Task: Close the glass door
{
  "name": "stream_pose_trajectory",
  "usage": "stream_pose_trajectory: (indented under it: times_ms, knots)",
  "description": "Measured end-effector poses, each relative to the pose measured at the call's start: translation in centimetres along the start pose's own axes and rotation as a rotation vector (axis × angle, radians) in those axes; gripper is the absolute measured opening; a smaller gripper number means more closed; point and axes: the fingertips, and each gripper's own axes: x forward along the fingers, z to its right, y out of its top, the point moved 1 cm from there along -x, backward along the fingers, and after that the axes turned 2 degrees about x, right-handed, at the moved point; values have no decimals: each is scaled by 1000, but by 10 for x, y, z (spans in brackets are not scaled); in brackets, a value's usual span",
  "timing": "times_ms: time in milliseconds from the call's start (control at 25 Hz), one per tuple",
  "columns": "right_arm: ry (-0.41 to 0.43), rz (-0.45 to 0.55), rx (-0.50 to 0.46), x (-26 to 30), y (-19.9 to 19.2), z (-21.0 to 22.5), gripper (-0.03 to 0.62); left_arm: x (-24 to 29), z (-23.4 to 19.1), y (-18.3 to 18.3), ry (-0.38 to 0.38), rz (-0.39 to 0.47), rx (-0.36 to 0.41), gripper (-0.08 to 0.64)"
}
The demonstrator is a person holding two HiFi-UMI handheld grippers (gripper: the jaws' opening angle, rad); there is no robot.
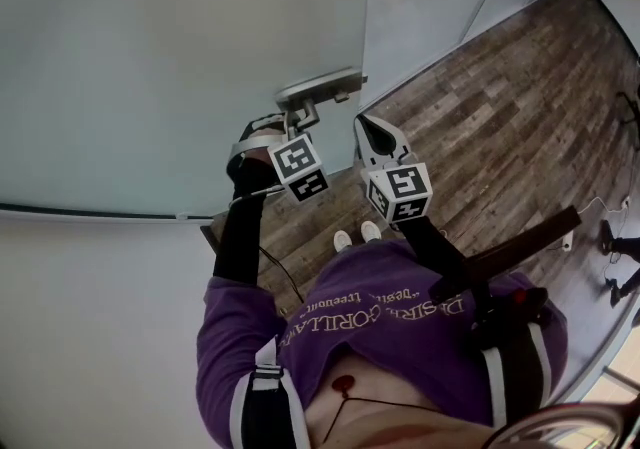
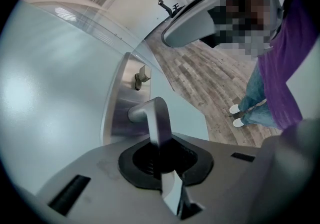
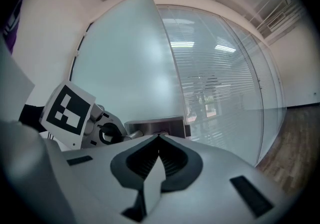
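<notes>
L claw (image 2: 162, 163) clamped on brushed-metal lever handle (image 2: 156, 115). R claw (image 3: 159, 140) pinched together, nothing in it, near handle's steel plate (image 3: 155, 127). Beyond: frosted glass door (image 1: 150, 67), handle at its edge.

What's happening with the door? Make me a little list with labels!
Door: frosted glass door, looks ajar, with floor showing past its edge
Handle: metal lever handle on a metal plate
Left gripper: shut on the lever handle
Right gripper: jaws together, nothing between them, close to the metal plate
Floor: wood plank floor
Person: purple top, white shoes
</notes>
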Motion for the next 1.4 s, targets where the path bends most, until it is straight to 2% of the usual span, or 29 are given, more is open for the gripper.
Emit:
stream_pose_trajectory:
  times_ms: [1400]
  knots:
    - [-6, -4, -6, -1, -3, -3, -3, 12, -21, -8, 15, -32, -44, 23]
